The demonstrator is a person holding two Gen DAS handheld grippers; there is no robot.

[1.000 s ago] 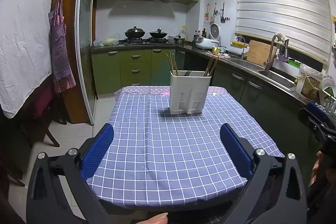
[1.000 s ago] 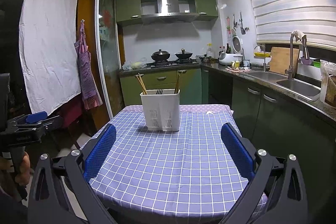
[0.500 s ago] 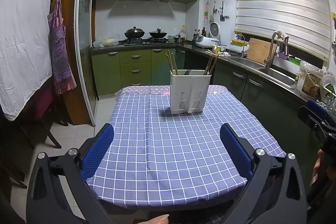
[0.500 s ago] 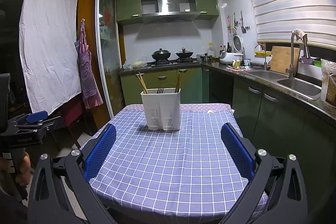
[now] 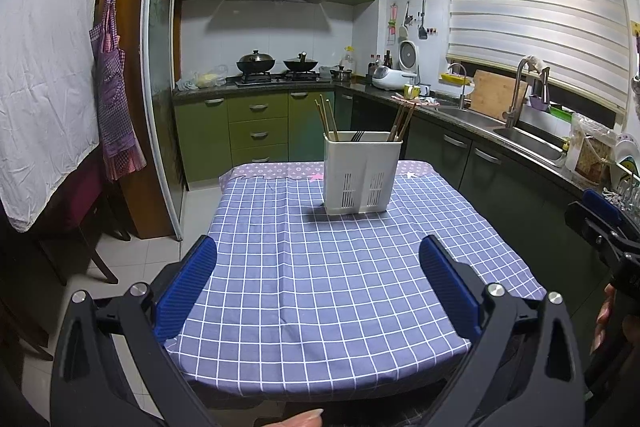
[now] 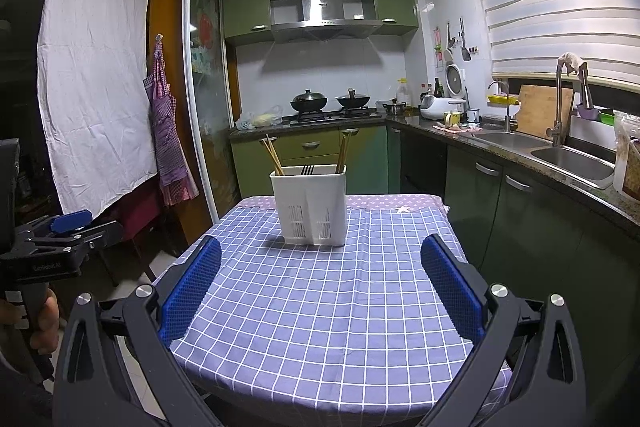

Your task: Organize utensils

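A white slotted utensil holder stands upright near the far end of the table with the blue checked cloth. Wooden chopsticks lean out of its left compartment, more chopsticks out of its right one, and dark fork tines show in the middle. My left gripper hangs open over the near edge, holding nothing. My right gripper is open too, equally far from the holder. Each gripper shows at the edge of the other's view.
Green cabinets with a stove and two woks run along the back wall. A counter with a sink and tap lines the right side. A chair and a hanging apron stand left of the table.
Both grippers have drifted only slightly; the holder sits a touch lower in the left view. Both stay open and nothing on the table has moved.
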